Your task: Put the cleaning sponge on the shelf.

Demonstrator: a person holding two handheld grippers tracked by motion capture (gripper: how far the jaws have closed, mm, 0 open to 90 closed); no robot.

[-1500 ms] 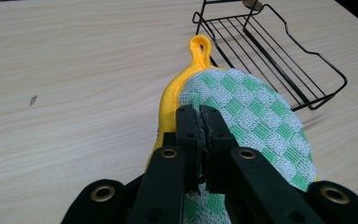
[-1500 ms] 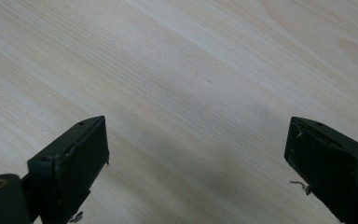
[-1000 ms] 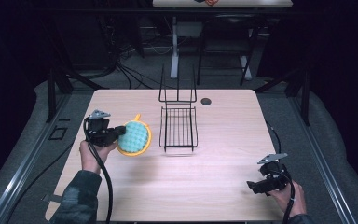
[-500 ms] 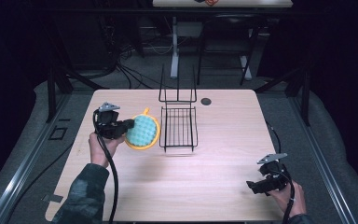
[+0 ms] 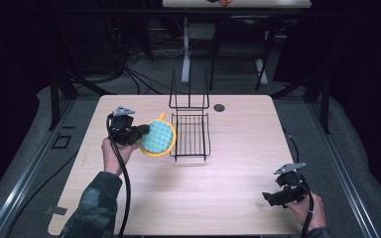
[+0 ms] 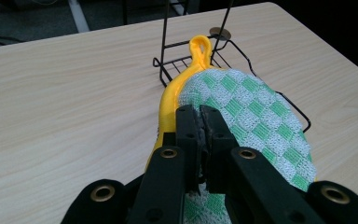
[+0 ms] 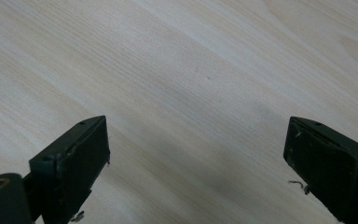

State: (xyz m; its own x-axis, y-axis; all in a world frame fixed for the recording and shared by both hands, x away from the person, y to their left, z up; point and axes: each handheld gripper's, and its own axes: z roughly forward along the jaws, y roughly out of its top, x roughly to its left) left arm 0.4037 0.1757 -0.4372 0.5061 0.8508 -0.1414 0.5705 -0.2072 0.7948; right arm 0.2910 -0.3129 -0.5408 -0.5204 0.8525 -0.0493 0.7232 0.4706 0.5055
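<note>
High view: left gripper (image 5: 138, 133) at centre left, clamped on a yellow-rimmed green pot holder (image 5: 158, 139) held just beside the black wire rack (image 5: 190, 135), closer to it than a second ago. Right gripper (image 5: 280, 197) low at lower right, over bare table (image 5: 238, 173), unmoved.

Left gripper view: jaws nearly closed, pinching the pot holder's near edge; yellow loop (image 6: 200, 46) pointing toward the rack at top centre.

Right gripper view: jaws spread wide, holding nothing, above plain wood.

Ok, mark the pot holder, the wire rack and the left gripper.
pot holder (image 6: 256, 116): left gripper view, on its green checked face.
wire rack (image 5: 191, 134): high view, on its flat grid base.
left gripper (image 6: 201, 123): left gripper view, between its closed fingertips.
</note>
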